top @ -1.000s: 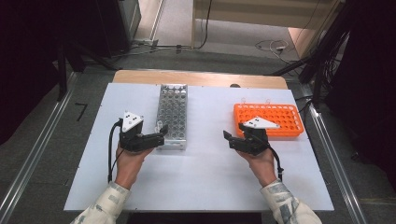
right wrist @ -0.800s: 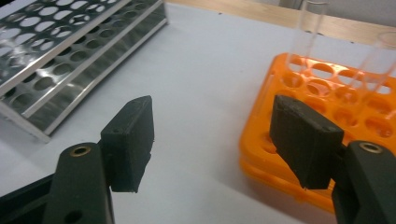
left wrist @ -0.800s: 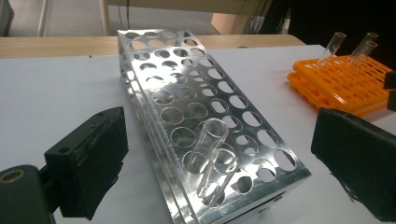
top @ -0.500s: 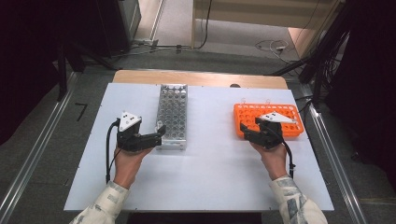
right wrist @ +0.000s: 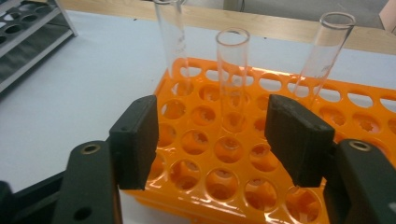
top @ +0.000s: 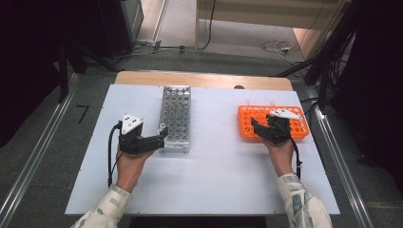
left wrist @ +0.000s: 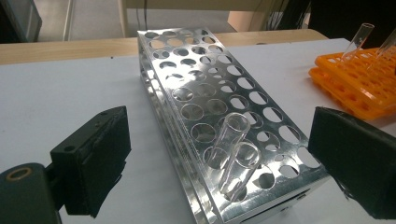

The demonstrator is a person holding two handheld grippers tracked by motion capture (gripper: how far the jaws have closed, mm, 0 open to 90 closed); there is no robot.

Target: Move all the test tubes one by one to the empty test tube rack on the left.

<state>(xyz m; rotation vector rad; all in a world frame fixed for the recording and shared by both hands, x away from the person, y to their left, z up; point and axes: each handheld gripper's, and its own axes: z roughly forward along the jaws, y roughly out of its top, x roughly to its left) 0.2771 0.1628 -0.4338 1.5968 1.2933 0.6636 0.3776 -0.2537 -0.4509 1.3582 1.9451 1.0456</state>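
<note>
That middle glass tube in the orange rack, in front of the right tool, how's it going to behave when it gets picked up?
The middle tube looks like thin clear glass, so probably fragile and slick between the right tool's pads. It seems empty, so likely light. It stands loosely in the orange rack, so a sideways nudge may tilt it, and being round, it would probably roll if laid on the table.

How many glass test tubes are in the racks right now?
5: two in the metal rack at its near end, three in the orange rack. Others might be hidden.
</note>
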